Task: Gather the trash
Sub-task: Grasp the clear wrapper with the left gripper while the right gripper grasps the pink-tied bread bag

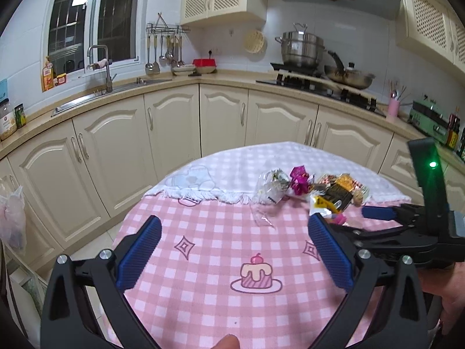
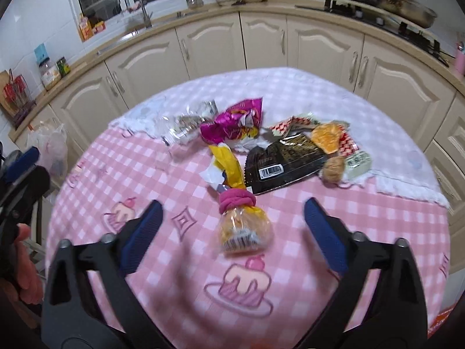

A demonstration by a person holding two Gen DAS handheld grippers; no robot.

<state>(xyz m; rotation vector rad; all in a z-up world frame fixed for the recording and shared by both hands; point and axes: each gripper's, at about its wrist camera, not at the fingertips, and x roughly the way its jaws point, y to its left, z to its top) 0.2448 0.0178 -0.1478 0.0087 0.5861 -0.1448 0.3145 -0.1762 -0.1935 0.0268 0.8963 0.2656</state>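
Pink-checked table (image 2: 377,218) carries your wrappers (image 2: 286,158) at its far side, a bread bag (image 2: 245,229) lying between your wide-open, empty right gripper (image 2: 232,218), your left gripper (image 1: 234,244) equally spread and empty.

the left gripper (image 1: 234,251) hangs over a round table (image 1: 203,305) dressed in a pink checked cloth printed with a cake, its blue-padded fingers (image 1: 139,257) spread wide with nothing between them. at the far side of the table lies a heap of trash: a crumpled clear wrapper (image 1: 271,186), a magenta foil wrapper (image 1: 300,179), a black packet (image 1: 337,196) and an orange wrapper (image 1: 345,181), partly on a white fringed towel (image 1: 221,171). the right gripper (image 1: 343,222) reaches in from the right edge, low beside the heap, its fingers apart, a green light on its body. behind stand cream cabinets (image 1: 174,125), a sink (image 1: 116,90) and a steel pot (image 1: 302,49) on the stove.
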